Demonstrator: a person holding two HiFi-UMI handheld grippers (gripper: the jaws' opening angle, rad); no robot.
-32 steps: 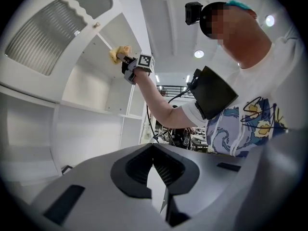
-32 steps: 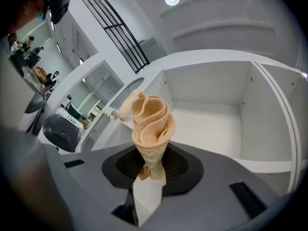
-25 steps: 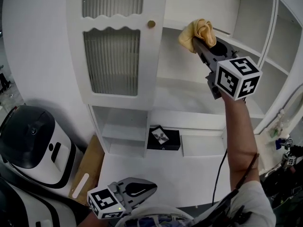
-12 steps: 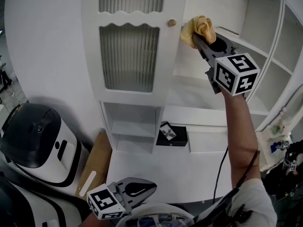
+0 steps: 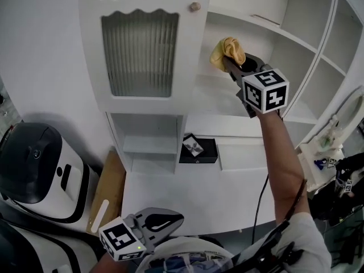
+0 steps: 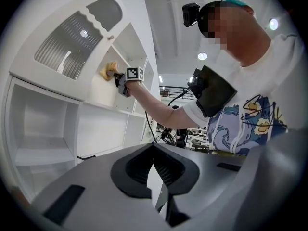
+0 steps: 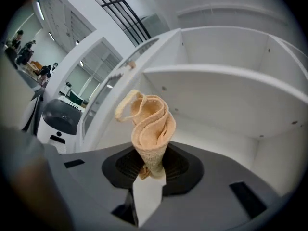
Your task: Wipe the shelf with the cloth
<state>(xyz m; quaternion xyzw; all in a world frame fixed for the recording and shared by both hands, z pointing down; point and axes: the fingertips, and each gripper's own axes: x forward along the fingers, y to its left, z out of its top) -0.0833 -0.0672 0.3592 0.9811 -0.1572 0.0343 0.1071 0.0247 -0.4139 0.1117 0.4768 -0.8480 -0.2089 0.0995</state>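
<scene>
Jaws of your right gripper (image 5: 231,62) pinch a crumpled tan cloth (image 5: 227,49), raised near the white cabinet shelf (image 5: 259,25); those of your left gripper (image 5: 172,221) sit together, empty.

Cloth (image 7: 150,129): lower end hidden between right gripper (image 7: 150,170) jaws. Black box (image 5: 198,151): print too small to read in head view.
</scene>
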